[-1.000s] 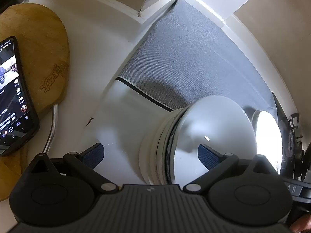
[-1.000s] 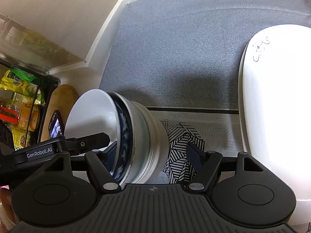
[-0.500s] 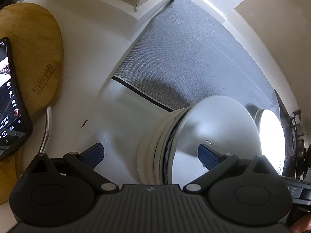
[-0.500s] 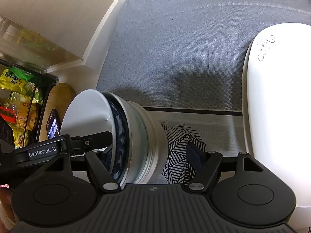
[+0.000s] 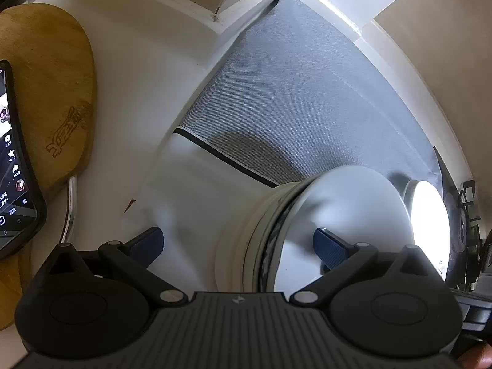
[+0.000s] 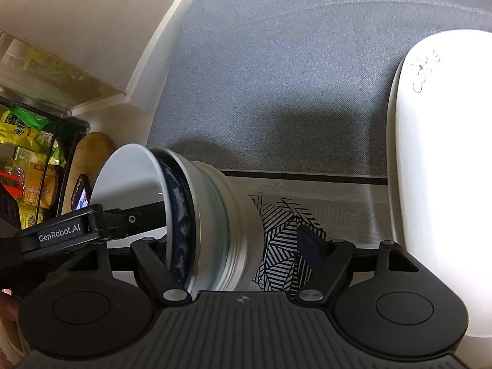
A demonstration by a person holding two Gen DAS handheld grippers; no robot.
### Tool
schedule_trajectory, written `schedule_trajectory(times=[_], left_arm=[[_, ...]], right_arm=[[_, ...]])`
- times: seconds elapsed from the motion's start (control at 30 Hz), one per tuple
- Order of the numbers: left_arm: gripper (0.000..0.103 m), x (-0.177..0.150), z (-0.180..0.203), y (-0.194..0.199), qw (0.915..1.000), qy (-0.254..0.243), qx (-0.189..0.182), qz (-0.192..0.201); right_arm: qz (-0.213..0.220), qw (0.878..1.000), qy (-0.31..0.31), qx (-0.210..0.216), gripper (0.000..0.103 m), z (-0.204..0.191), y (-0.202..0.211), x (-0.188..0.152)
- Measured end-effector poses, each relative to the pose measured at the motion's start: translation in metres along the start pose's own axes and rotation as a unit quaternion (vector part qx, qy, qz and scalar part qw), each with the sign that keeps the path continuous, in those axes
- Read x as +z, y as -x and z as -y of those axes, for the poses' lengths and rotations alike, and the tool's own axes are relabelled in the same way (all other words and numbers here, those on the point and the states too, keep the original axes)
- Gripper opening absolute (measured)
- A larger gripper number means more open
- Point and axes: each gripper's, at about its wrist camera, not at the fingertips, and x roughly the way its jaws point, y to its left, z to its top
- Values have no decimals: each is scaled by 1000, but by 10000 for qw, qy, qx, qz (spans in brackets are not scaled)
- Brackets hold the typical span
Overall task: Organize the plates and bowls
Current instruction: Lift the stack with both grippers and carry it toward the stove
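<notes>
Fingers (image 6: pixel 310 246) spread, left one hidden behind bowl stack (image 6: pixel 215 215), plate (image 6: pixel 446 184) cropped

Bowl stack (image 6: pixel 212 224): you see glossy glazed ceramic, the inner bowl smooth white
Plate (image 6: pixel 439 166): glossy white glaze, glaring under the light
Mat (image 5: pixel 307 98): matt grey woven cloth, rough grain (its printed end looks smoother)
Board (image 5: pixel 46 92): your left view shows matt wood with an engraved mark
Phone (image 5: pixel 15 160): glossy screen, dull dark case
Left gripper (image 5: pixel 238 247): matt black ribbed plastic, blue textured pads, metal pivot pins
</notes>
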Motion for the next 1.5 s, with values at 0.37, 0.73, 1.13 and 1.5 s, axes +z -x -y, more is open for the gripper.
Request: schedule_trajectory(times=[0.37, 0.73, 1.13, 1.5], left_arm=[[103, -6, -4, 4, 9999, 33, -95, 21], [80, -22, -20, 15, 9953, 313, -902, 153], [80, -21, -12, 22, 9954, 213, -913, 215], [78, -20, 3, 11, 9939, 65, -1079, 228]], right_arm=[[61, 9994, 266, 194, 87, -4, -7, -3], [261, 9980, 225, 525, 72, 1, -2, -16], [310, 9988, 212, 303, 70, -5, 5, -15], [386, 9988, -153, 277, 69, 17, 12, -17]])
